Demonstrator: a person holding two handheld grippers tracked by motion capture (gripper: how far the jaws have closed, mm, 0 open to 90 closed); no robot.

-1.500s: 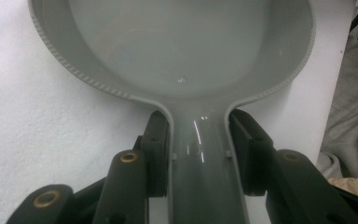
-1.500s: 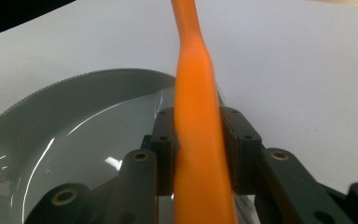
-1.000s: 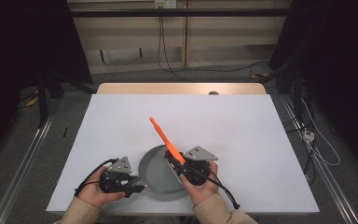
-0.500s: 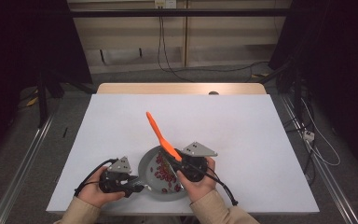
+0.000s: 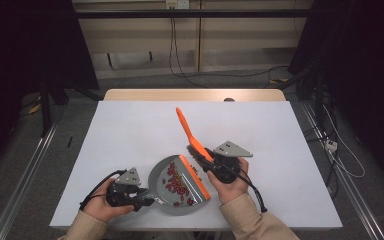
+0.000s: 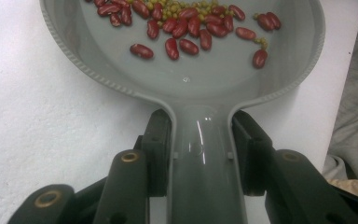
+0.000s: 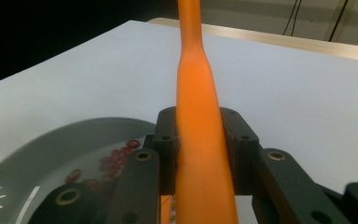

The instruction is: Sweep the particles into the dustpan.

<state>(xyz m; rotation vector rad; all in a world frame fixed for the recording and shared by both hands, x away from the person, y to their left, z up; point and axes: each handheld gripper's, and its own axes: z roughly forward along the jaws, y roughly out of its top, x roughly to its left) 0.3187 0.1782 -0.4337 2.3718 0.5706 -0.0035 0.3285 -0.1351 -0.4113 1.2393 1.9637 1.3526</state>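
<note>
The dustpan (image 5: 172, 192) lies on the worktop (image 5: 130, 130) near its six o'clock edge with beans (image 5: 177, 184) in it, the left gripper (image 5: 125, 192) at its nine o'clock on its handle, the right gripper (image 5: 220, 167) at its three o'clock, the brush (image 5: 190, 135) slanting from there toward eleven o'clock.

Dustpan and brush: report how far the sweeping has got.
Done: red beans and small green ones lie inside the grey dustpan, and the white table around it shows no loose beans. In hand: the left gripper clamps the dustpan's handle, and the right gripper clamps the orange brush beside the pan's orange lip. Left: probably emptying the pan.
</note>
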